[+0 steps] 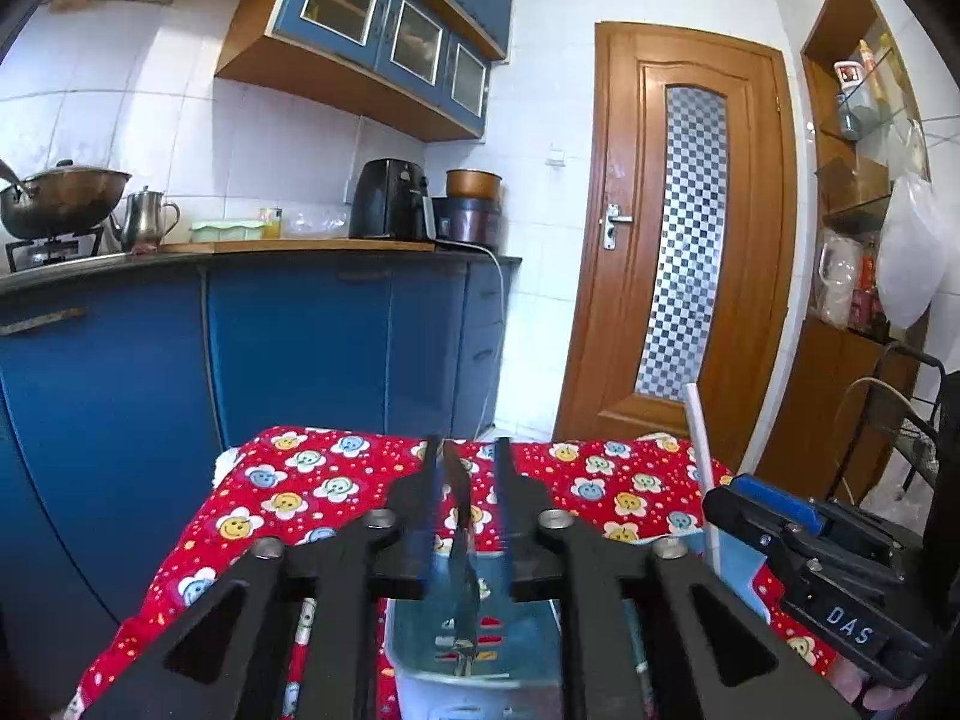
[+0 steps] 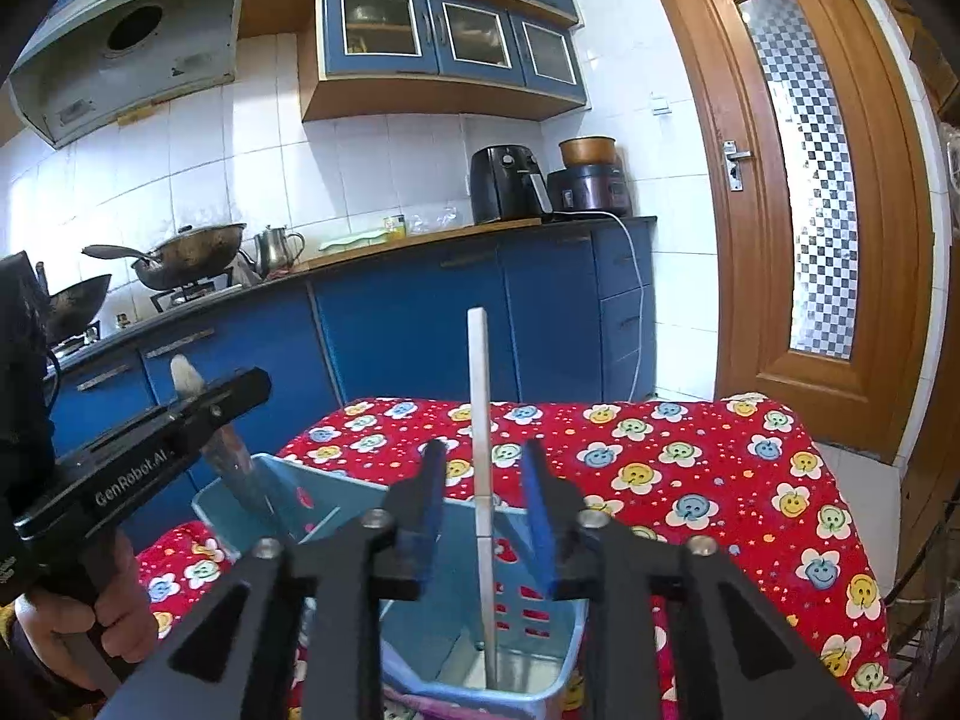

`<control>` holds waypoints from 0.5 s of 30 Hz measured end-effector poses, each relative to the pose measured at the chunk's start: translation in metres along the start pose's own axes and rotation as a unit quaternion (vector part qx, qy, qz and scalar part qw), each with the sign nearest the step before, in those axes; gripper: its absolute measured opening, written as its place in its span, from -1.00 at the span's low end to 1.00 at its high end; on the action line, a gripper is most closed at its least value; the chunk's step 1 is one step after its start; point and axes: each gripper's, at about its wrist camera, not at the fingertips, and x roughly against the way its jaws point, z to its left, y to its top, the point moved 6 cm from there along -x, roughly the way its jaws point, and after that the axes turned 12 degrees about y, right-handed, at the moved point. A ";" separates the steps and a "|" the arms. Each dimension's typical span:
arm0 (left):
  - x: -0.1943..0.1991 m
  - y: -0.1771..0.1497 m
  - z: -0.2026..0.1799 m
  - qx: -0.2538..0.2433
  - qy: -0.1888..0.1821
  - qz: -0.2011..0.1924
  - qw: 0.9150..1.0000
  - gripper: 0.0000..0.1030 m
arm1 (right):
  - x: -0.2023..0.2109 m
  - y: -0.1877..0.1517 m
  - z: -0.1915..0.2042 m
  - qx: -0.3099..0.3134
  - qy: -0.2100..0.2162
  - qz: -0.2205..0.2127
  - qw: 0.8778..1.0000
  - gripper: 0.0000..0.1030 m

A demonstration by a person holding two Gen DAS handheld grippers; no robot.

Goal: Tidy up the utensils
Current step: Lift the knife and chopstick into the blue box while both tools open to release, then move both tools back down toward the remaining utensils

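Observation:
A light blue slotted plastic basket (image 2: pixel 324 471) stands on the table at the near edge. A thin white stick (image 2: pixel 480 420) rises upright out of it, between the fingers of my right gripper (image 2: pixel 483 456); the jaws stand apart and neither pad touches it. In the left wrist view a metal utensil (image 1: pixel 459 516) stands in the basket (image 1: pixel 414 648) between the fingers of my left gripper (image 1: pixel 467 450). It lies close to the left finger, with a gap on the right side. The right wrist view shows the utensil's handle (image 2: pixel 180 372) sticking up past the left gripper's fingers (image 2: pixel 234 396).
A red tablecloth (image 2: pixel 690 468) with smiley flowers covers the table. Behind it run blue cabinets (image 2: pixel 420 324) with woks (image 2: pixel 192 252), a kettle and an air fryer (image 2: pixel 504 180) on top. A wooden door (image 2: pixel 810 210) is at the right, and a hand (image 2: pixel 120 600) holds the left gripper.

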 end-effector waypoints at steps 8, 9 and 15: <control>0.031 0.005 -0.004 -0.029 -0.011 0.009 0.999 -0.19 | 0.021 0.013 0.012 -0.008 0.012 -0.011 1.000 -0.31; 0.038 0.006 -0.004 -0.033 -0.012 0.010 0.999 -0.18 | 0.023 0.014 0.014 -0.010 0.012 -0.008 1.000 -0.31; 0.065 0.005 0.003 -0.036 -0.013 0.027 0.999 -0.15 | 0.034 0.010 0.027 -0.016 0.020 0.026 0.999 -0.31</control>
